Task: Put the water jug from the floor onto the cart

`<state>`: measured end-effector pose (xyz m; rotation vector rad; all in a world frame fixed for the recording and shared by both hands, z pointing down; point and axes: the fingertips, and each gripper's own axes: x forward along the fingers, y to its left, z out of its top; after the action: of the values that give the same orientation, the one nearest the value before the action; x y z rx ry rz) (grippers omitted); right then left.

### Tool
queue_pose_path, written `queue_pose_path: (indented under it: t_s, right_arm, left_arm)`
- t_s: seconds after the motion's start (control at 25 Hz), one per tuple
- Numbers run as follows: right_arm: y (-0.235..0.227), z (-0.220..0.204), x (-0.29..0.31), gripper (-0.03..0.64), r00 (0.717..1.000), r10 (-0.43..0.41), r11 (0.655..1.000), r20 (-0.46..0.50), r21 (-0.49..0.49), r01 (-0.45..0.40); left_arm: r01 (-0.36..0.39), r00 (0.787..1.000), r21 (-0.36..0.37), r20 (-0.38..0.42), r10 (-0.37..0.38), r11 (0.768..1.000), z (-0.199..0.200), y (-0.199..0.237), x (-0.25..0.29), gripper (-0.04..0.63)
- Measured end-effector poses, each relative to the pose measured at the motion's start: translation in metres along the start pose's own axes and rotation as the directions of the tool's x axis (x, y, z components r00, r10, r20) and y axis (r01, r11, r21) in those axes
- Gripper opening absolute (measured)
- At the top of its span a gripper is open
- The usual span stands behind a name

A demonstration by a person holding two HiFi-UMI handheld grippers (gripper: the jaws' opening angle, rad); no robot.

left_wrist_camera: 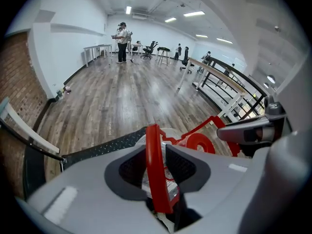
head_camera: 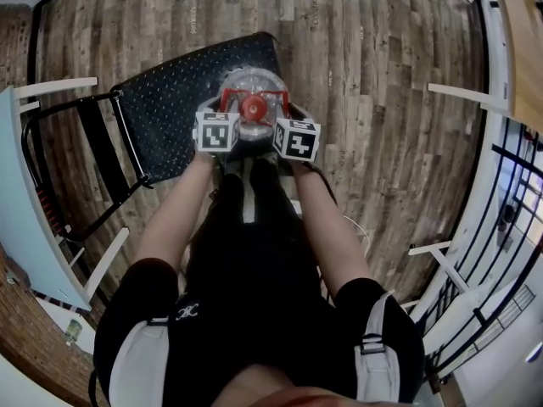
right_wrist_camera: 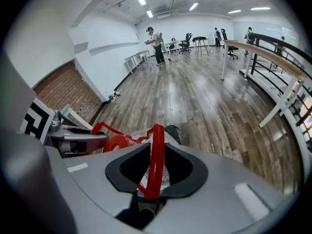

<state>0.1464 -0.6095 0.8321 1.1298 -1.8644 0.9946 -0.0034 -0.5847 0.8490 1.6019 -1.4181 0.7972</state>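
Left hand-held gripper (left_wrist_camera: 159, 173) and right hand-held gripper (right_wrist_camera: 154, 168) on red handle (left_wrist_camera: 152, 139), jug (head_camera: 251, 82) half-hidden

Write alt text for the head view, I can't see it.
Seen from above, the left gripper and right gripper each clamp the red handle of a clear water jug over the black cart deck on a wood floor.

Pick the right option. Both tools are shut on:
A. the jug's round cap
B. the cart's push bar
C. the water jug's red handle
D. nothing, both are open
C: in each gripper view a strip of the red handle of the water jug runs between the jaws, with the left tool and the right tool each closed on it from both sides.
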Motion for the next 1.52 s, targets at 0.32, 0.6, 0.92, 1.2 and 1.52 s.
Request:
queue_pose_path:
  t_s: [0.32,0.6,0.92,1.2,1.52]
  right_arm:
    - [0.005,0.014,-0.022,0.160,0.995,-0.050,0.999,0.082,-0.009,0.051]
    - [0.009,0.038,-0.067,0.015,0.964,-0.094,0.995,0.248,0.005,0.096]
    - [0.033,0.067,-0.112,0.015,0.933,-0.044,0.999,0.358,0.010,0.043]
    - [0.054,0.115,-0.167,0.014,0.873,0.009,1.000,0.488,-0.002,-0.010]
    - [0.074,0.177,-0.233,0.014,0.793,0.041,0.999,0.607,-0.009,-0.045]
  left_arm:
    - [-0.017,0.999,0.042,0.046,0.015,0.999,0.022,-0.003,-0.030,0.138]
    - [-0.054,0.993,0.049,0.103,0.048,0.997,0.034,-0.011,-0.060,0.002]
    - [-0.016,0.979,0.041,0.205,0.007,0.999,0.076,-0.036,-0.116,0.002]
    - [-0.029,0.944,0.095,0.329,-0.003,0.995,0.127,-0.055,-0.176,0.002]
    - [-0.043,0.872,0.106,0.490,-0.015,0.993,0.189,-0.066,-0.243,0.002]
